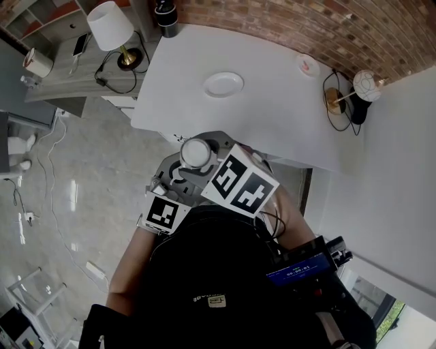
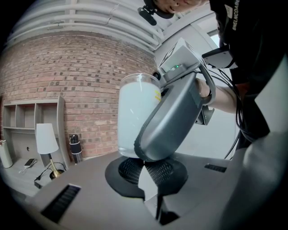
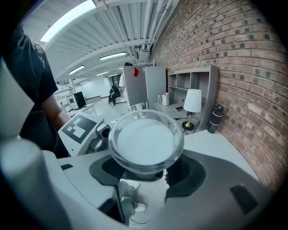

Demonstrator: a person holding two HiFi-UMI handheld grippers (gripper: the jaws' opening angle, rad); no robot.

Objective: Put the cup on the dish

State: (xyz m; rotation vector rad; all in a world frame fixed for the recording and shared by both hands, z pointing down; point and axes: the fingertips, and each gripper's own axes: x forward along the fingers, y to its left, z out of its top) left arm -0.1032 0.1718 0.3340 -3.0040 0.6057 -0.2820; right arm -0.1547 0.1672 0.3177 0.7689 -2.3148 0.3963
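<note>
In the right gripper view, the cup (image 3: 146, 143) sits in the middle of the frame and hides the far ends of the jaws of the right gripper (image 3: 146, 174). In the left gripper view, one grey finger (image 2: 173, 119) of that gripper covers the cup's right side, and its other finger is behind the cup. The person (image 2: 256, 54) there is cut off by the top and right edges. In the head view, a dark bottle (image 1: 165, 15) is cut off at the top edge. A little round thing (image 1: 308, 65) at the upper right of the table (image 1: 272, 116) is too small to tell.
</note>
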